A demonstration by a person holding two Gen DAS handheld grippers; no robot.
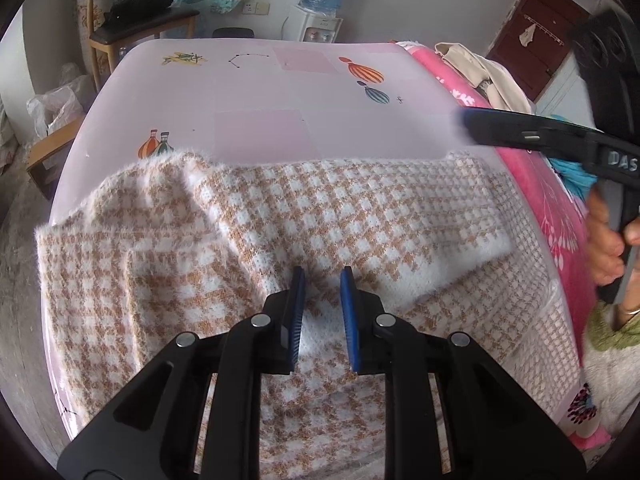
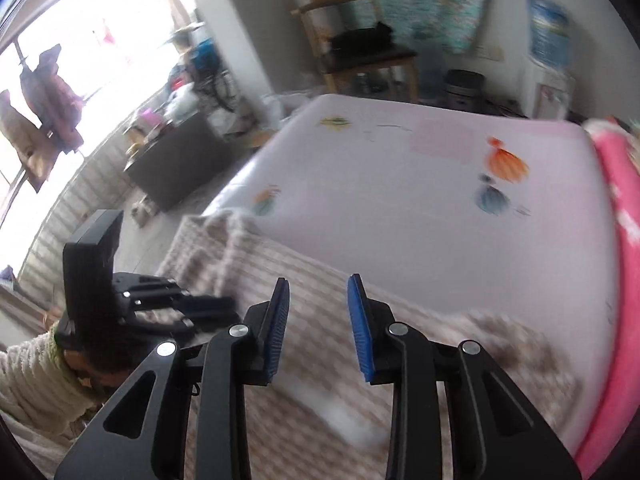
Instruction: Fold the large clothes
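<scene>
My left gripper (image 1: 322,276) hangs over the checked sweater (image 1: 248,216), jaws slightly apart, empty; only my right view shows the window (image 2: 80,80), right gripper (image 2: 318,284) likewise empty, jaws apart.

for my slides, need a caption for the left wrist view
Left gripper poised above a tan-and-white houndstooth sweater on a pink table.

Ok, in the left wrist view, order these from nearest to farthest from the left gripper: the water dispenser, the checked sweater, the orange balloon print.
1. Checked sweater, right under the left gripper.
2. Orange balloon print, far right of the pink sheet.
3. Water dispenser, against the back wall.
</scene>
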